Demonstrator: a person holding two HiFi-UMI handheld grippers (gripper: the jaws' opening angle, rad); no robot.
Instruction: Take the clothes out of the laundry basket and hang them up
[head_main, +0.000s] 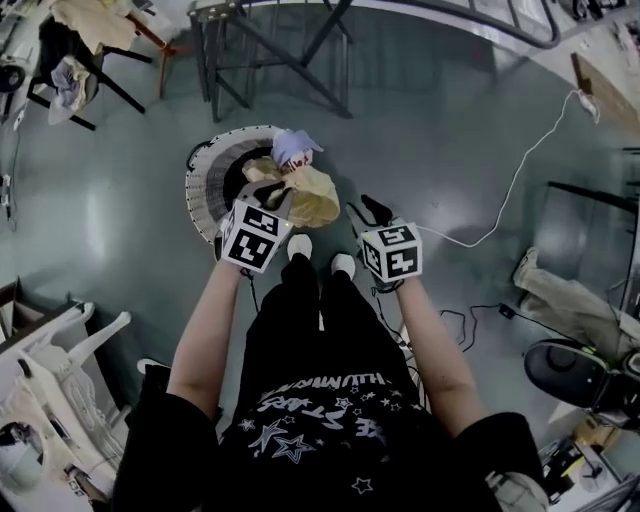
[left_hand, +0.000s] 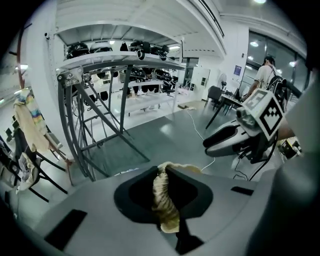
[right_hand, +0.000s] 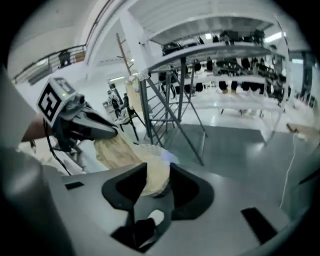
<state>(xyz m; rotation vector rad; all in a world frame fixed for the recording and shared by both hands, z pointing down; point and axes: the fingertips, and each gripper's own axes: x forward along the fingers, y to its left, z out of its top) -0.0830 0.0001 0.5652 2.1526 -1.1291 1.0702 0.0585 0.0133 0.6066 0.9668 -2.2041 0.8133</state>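
Our left gripper (head_main: 272, 195) has its jaws clenched on a tan garment (head_main: 318, 197), which hangs over the edge of the round laundry basket (head_main: 203, 185) on the floor. Our right gripper (head_main: 368, 212) is just beside it, jaws released, grasping nothing.

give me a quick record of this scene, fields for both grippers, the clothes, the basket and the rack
left gripper: shut on the beige garment
right gripper: jaws apart, gripping nothing, beside the beige garment
beige garment: hangs from the left gripper over the laundry basket
laundry basket: round, white, on the floor ahead of the person's feet
lavender garment: lies at the basket's far side
metal rack: stands beyond the basket
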